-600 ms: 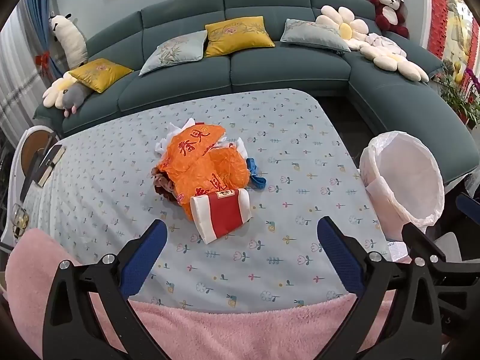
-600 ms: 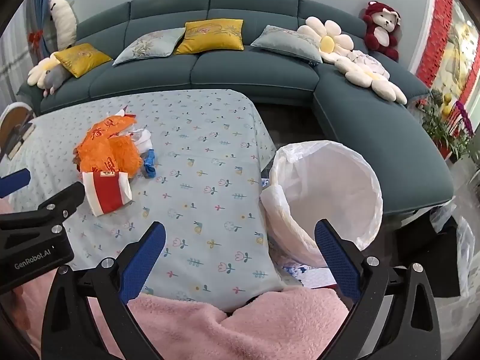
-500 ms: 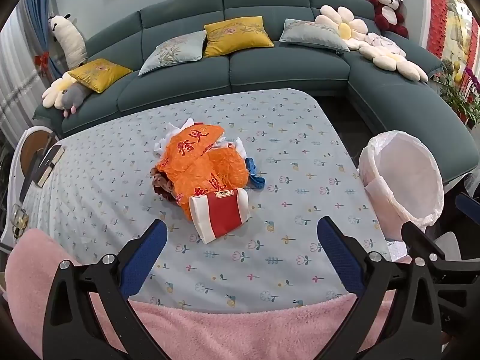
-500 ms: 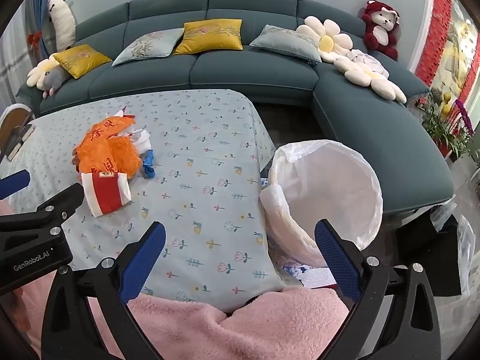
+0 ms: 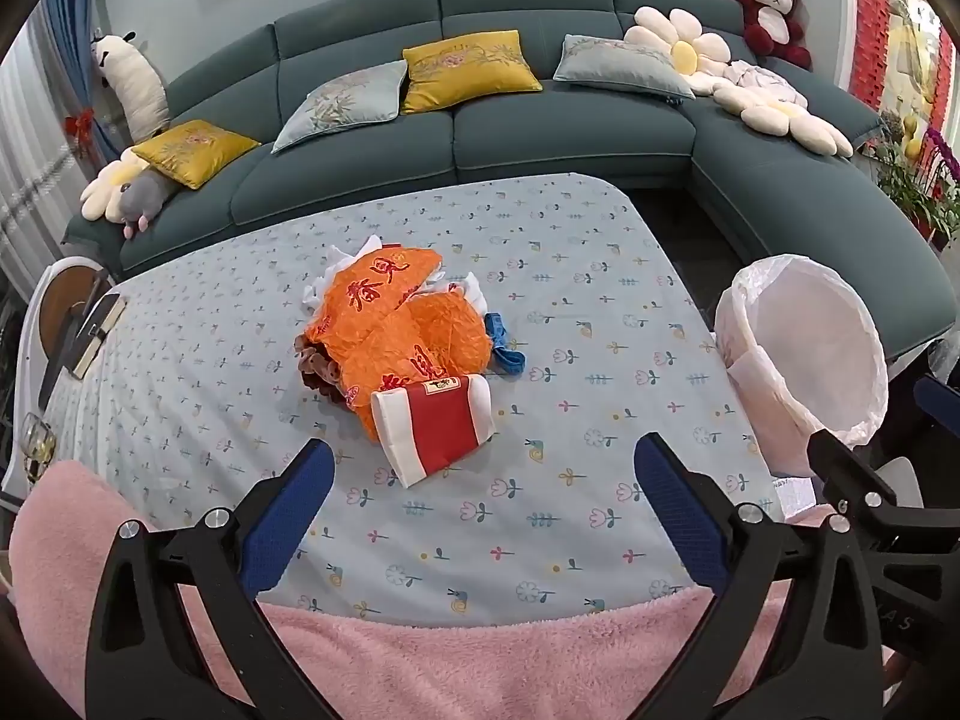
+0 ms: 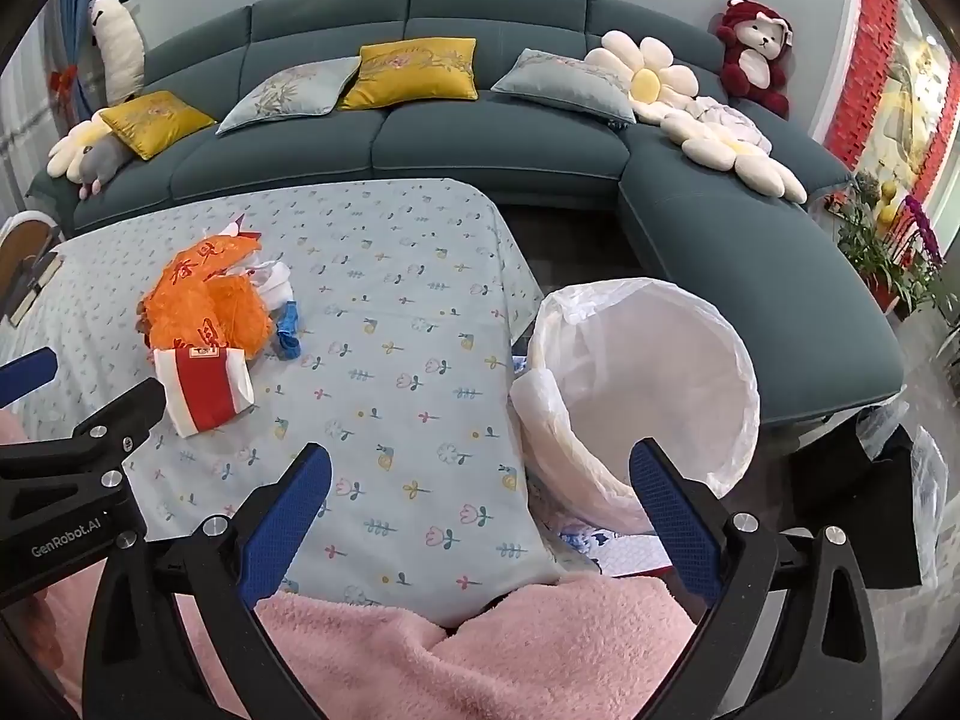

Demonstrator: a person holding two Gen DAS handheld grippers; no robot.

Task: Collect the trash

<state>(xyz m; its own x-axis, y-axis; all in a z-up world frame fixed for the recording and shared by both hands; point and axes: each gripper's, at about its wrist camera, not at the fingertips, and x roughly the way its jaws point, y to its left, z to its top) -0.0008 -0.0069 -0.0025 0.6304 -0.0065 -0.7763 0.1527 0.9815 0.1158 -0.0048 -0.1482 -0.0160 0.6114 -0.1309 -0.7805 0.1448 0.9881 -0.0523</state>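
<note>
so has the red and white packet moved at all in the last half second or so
No. In the left wrist view the red and white packet still lies against the near edge of the orange wrapper, at the same spot on the flowered tablecloth.

Between my left gripper (image 5: 483, 471) and the trash pile (image 5: 396, 336) at the table's (image 5: 600, 276) middle lies bare cloth. The lined bin (image 6: 648, 384) stands just off the right edge, its mouth unobstructed before my right gripper (image 6: 480, 483).
</note>
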